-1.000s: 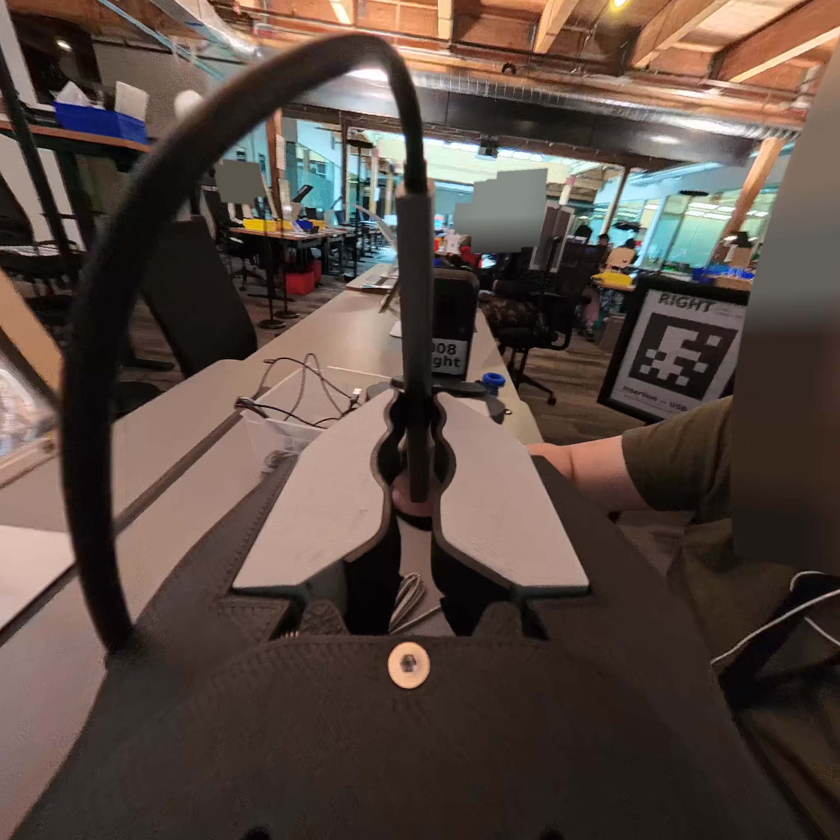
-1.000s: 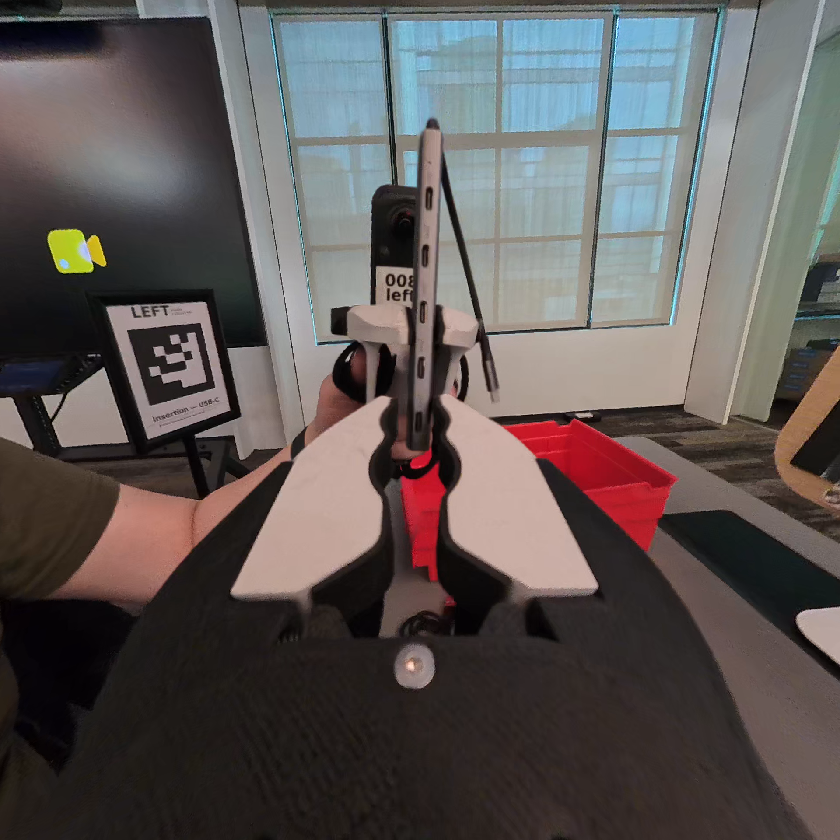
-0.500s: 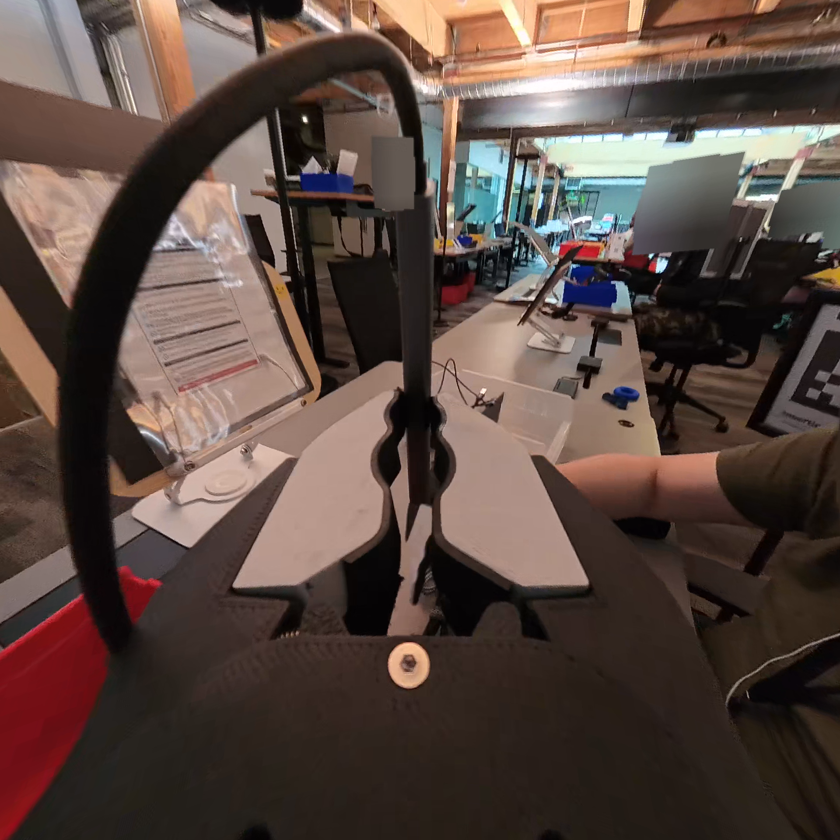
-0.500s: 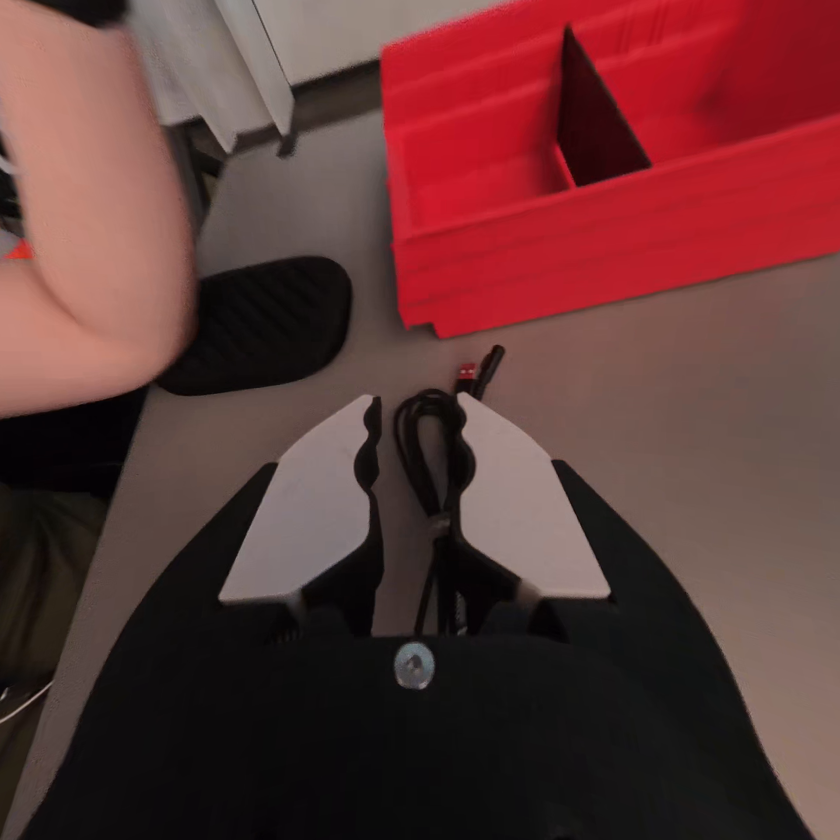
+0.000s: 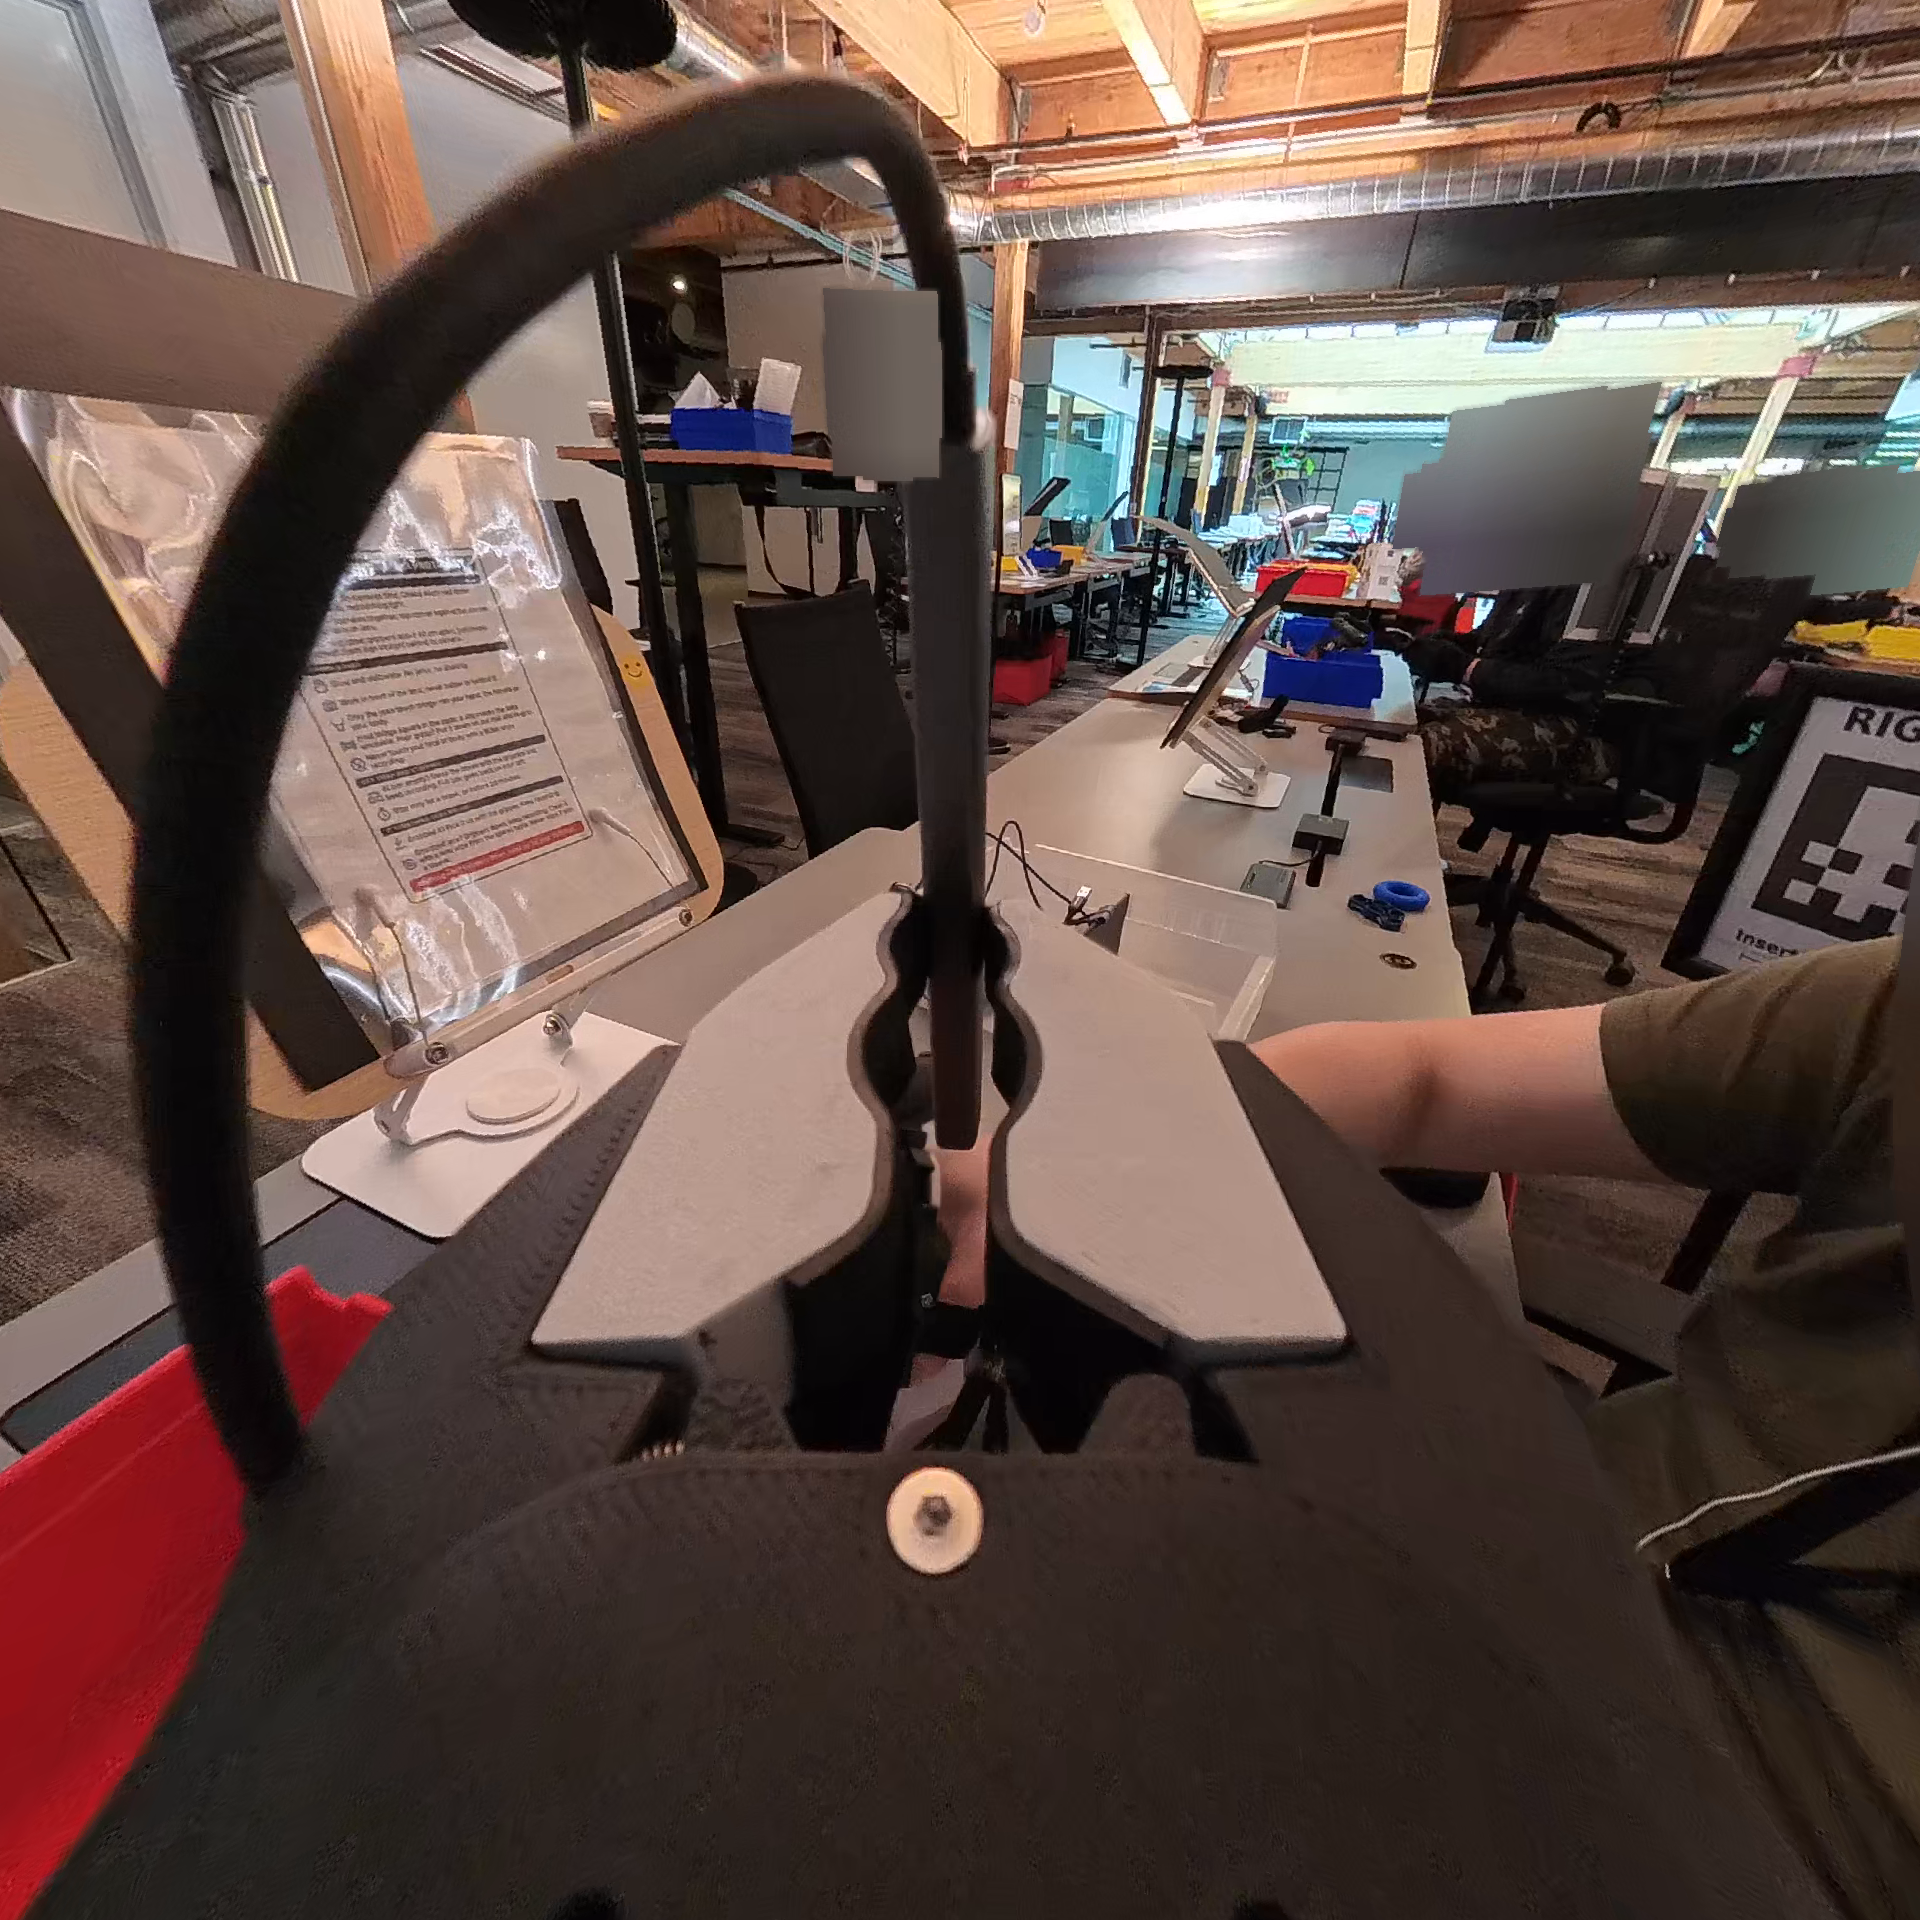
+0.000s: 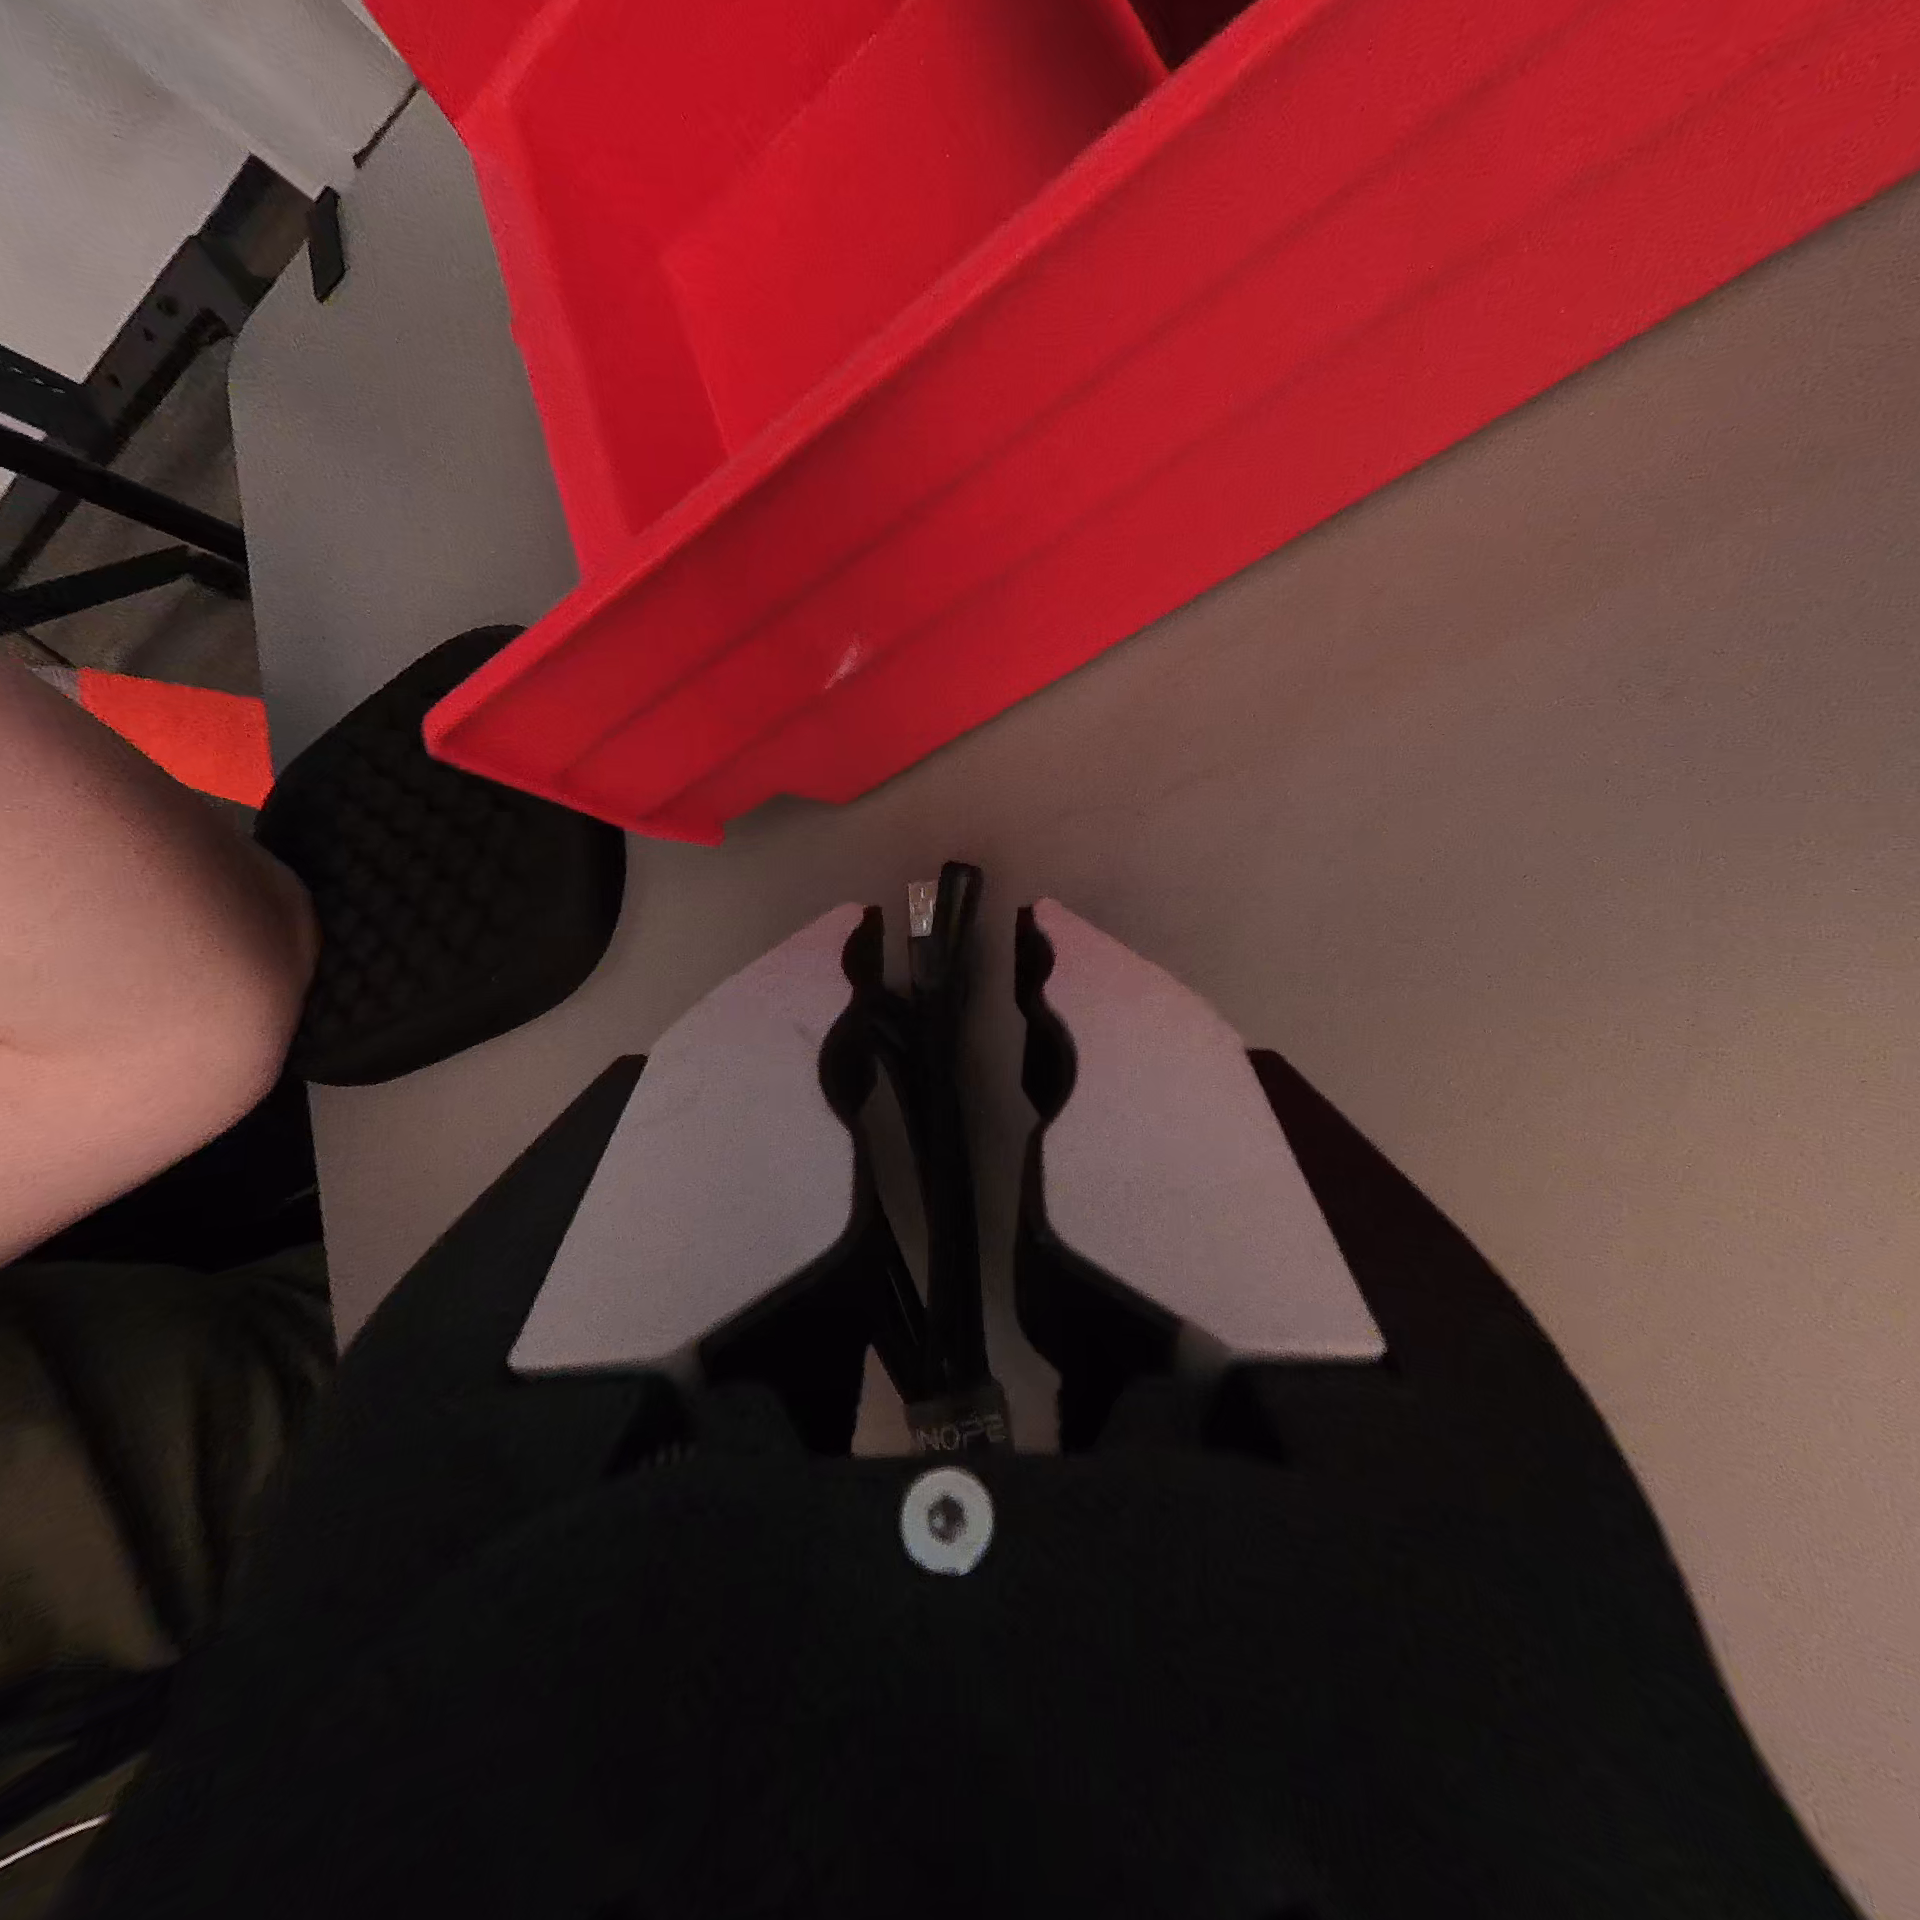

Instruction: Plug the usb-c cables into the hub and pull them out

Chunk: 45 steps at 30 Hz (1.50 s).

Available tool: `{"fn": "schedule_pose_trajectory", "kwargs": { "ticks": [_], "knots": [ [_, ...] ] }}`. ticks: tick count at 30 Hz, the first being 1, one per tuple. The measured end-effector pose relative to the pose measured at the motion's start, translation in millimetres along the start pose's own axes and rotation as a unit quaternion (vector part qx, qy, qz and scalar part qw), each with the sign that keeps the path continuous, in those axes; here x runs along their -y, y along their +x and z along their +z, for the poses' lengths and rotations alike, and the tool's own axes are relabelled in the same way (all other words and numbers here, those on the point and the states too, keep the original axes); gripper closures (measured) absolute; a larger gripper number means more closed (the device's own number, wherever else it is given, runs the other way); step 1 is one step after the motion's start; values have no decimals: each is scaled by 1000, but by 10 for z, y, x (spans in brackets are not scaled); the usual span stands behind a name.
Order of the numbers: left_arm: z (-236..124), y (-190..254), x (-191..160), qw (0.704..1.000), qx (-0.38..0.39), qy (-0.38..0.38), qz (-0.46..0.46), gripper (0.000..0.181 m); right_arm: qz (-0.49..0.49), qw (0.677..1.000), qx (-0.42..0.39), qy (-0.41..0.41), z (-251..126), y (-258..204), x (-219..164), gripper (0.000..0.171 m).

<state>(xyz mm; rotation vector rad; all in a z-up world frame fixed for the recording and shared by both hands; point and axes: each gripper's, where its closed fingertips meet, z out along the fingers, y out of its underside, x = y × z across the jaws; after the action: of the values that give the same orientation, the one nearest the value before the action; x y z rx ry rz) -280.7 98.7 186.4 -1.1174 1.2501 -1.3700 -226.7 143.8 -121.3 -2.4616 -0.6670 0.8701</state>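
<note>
**Right fingers straddle the bundled cable; hub stands clamped in the left**

In the left wrist view the left gripper (image 5: 951,925) is closed on the slim dark hub (image 5: 951,748), which stands upright in the centre of the frame, its lower end between the fingers; its own thick black lead (image 5: 312,582) arcs up over the top and down the left side of the frame.

In the right wrist view the right gripper (image 6: 948,914) points down at the grey surface (image 6: 1455,831); its fingers (image 6: 727,1122) are narrowly parted, with a gap showing on either side of the coiled black usb-c cable (image 6: 940,1091) that lies between them on the surface; nothing is gripped yet. The cable's long axis runs up the frame, in line with the fingers; its plug ends (image 6: 935,899) lie right at the fingertips, pointing toward the red bin (image 6: 935,582) in the upper part of the frame, near but apart from it.

The right gripper is clearly the nearer one; I judge that closing here would take the bundle across its width, just behind the plugs.
</note>
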Motion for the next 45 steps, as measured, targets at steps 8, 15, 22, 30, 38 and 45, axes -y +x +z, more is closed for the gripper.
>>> {"fn": "schedule_pose_trajectory", "kwargs": {
  "ticks": [8, 15, 22, 30, 38, 45],
  "knots": [
    [21, 36, -32, 1000, -7, -11, 4, 172, 16, 999, 4, -34, 115, 21, -51, 149],
    [49, 38, -66, 1000, -10, -21, 6, 172, 12, 999, 2, -47, 126, 54, -71, 158],
    [96, 38, -111, 999, -12, -33, 7, 172, -1, 999, 0, -54, 146, 44, -73, 161],
    [172, 38, -197, 998, -19, -57, 3, 172, -59, 997, 1, 53, -421, -84, 75, 162],
    [760, 89, -508, 991, -75, -104, -39, 172, -150, 943, -78, 288, -1704, -305, 76, 163],
    [1260, 211, -831, 982, -157, -103, -31, 172, -225, 906, -112, 342, -2259, -717, 21, 162]
  ]
}}
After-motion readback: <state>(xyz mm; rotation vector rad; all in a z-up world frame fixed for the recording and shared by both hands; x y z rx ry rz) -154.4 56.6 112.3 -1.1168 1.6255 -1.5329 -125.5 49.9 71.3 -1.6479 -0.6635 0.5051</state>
